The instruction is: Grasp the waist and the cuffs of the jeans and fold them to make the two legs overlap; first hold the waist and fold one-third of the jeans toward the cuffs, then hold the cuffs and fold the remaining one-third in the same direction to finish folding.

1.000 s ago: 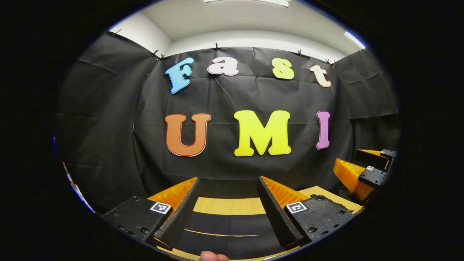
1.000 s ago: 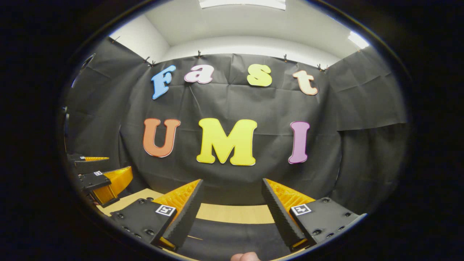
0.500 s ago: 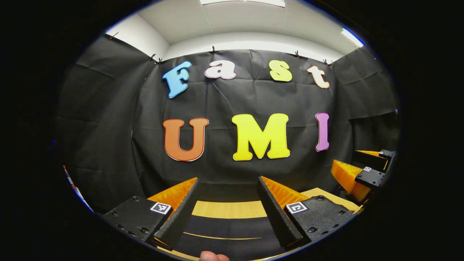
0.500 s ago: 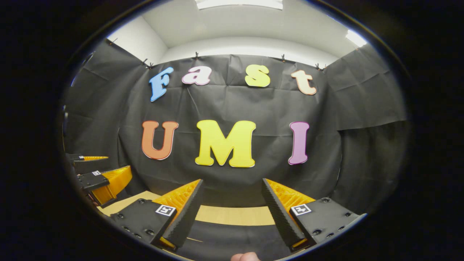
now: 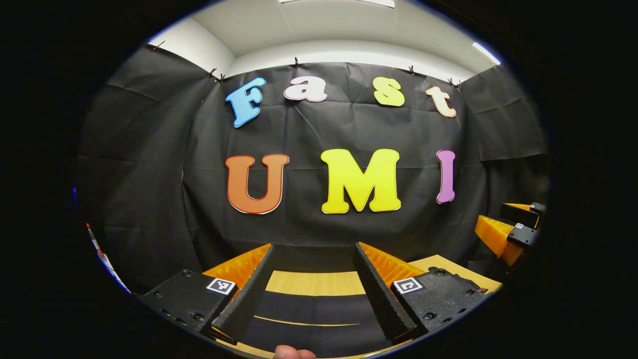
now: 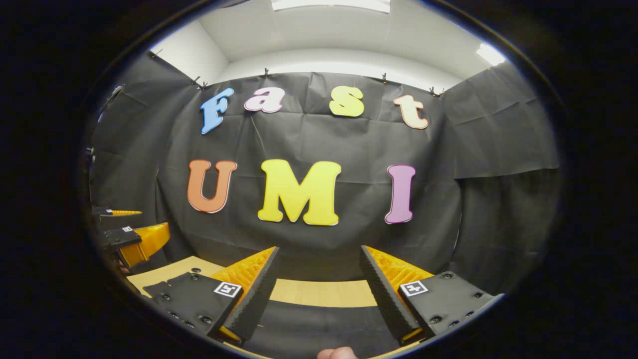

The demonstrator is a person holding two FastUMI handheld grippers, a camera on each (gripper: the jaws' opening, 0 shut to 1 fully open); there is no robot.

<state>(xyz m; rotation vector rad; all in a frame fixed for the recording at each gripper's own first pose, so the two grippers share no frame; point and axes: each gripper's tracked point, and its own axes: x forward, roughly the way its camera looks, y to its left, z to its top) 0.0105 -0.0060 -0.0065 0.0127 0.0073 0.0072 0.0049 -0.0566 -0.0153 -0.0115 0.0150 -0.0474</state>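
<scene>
1. Left gripper (image 5: 314, 279): fingers spread wide, nothing between them. It is held level, above the near part of the table (image 5: 314, 282), aimed at the far wall.
2. Right gripper (image 6: 319, 286): also wide apart and empty, same level pose. In the left gripper view it sits well off to the right; in the right gripper view the left gripper sits well off to the left.
3. Jeans (image 5: 304, 311): my reading is that the dark cloth with a pale stitched line, lying flat on the table under and between the left gripper's fingers, is the denim. The same dark cloth (image 6: 319, 331) lies below the right gripper. Neither gripper touches it.
4. Judgement: no fold begun; the first grasp at waist and cuffs is not yet made.
5. Risk: both cameras look over the cloth, not down at it, so a descent from here is half-blind; a gripper could land on mid-leg fabric instead of waist or cuff.
6. Risk: wide fingers closing on flat denim may pinch only the top layer, and the legs would not overlap cleanly.
7. Risk: uneven lift between the two grippers would skew the fold line.
8. Hidden: waist, cuffs and leg layout are cut off at the bottom edge; which end lies under which gripper cannot be told.
9. A fingertip (image 5: 294, 352) pokes in at the bottom edge; the rest of the hand is out of frame.
</scene>
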